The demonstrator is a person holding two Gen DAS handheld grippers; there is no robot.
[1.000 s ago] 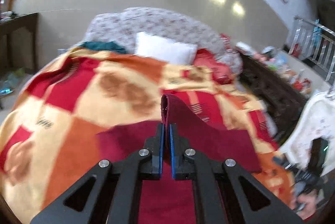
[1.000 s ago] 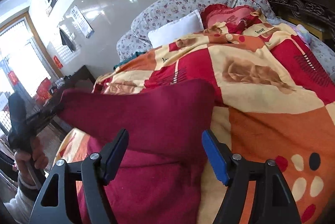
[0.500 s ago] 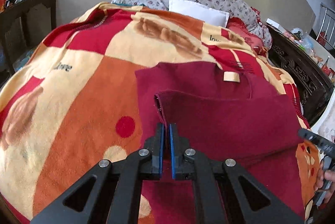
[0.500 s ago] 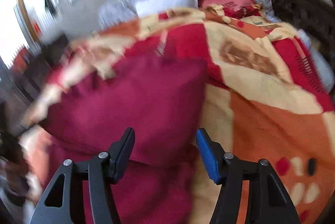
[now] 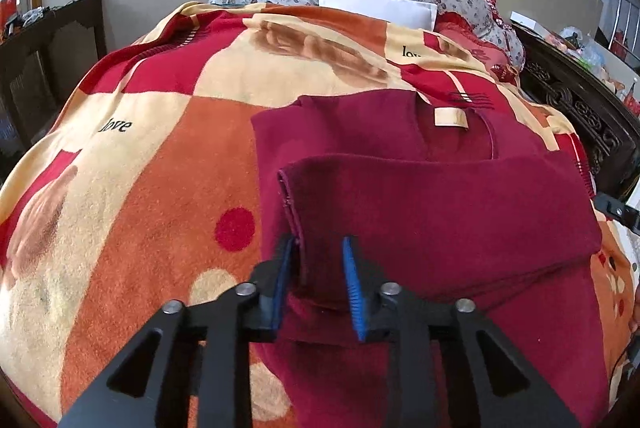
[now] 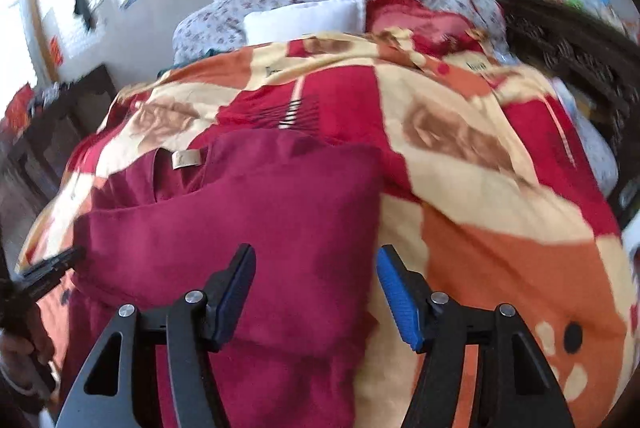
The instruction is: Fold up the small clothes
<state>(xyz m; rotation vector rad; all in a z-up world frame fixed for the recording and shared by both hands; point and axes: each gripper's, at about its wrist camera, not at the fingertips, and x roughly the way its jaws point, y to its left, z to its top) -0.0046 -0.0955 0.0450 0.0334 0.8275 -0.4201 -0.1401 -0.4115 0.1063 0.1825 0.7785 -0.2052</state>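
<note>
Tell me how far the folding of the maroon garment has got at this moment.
Done: the maroon garment lies on the blanket with its lower part folded up, stopping short of the neck label. In hand: nothing; left gripper and right gripper both stand open around the fold's corners. Left: probably further folds.

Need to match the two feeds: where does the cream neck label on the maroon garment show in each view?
Left wrist: cream label upper centre-right, above the folded-over layer.
Right wrist: the label upper left, above the fold.
Shared landmark: white pillow at the bed's far end.
</note>
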